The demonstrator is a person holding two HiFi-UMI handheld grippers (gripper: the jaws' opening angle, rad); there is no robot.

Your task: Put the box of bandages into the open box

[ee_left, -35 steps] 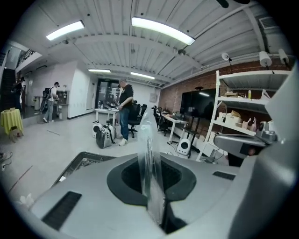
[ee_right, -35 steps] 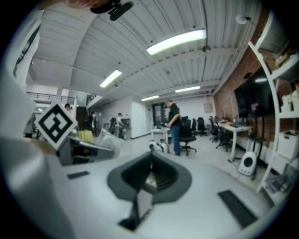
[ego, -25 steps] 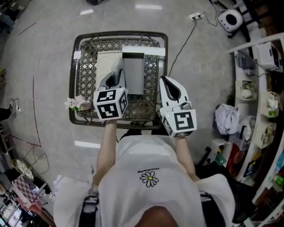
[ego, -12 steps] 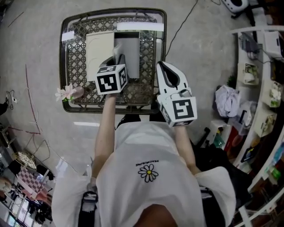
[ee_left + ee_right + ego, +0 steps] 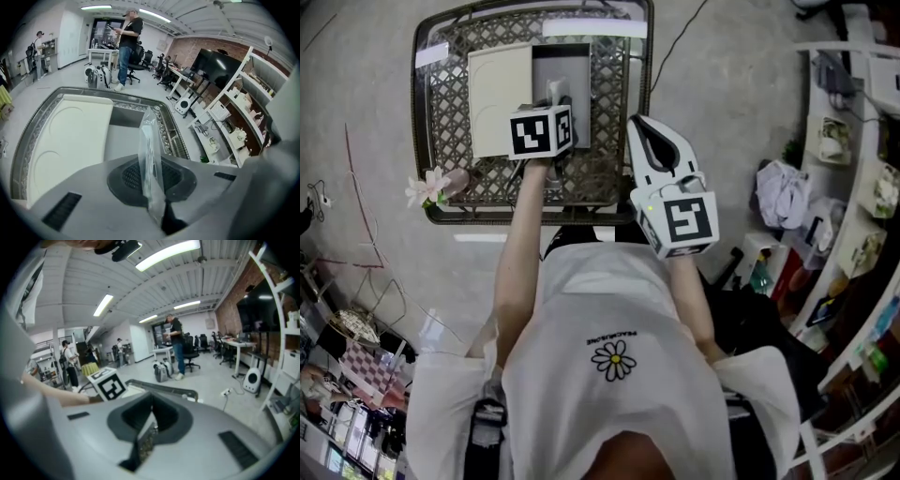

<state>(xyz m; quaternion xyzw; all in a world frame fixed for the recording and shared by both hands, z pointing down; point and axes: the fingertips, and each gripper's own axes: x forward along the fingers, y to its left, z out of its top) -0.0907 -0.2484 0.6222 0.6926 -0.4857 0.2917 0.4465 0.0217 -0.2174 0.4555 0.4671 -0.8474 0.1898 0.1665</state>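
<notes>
While the left tool (image 5: 153,190) pinches a thin clear-wrapped packet (image 5: 148,140), the right tool (image 5: 149,425) sits clenched

Ahead of your left gripper (image 5: 159,213) the open box (image 5: 123,140) is free; lid (image 5: 70,136) flanks left, table rim (image 5: 165,129) right.

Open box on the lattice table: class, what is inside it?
The open box shows a bare grey floor and back wall; nothing lies on the visible part. Its near end is covered by the left gripper and the clear packet it holds.
</notes>
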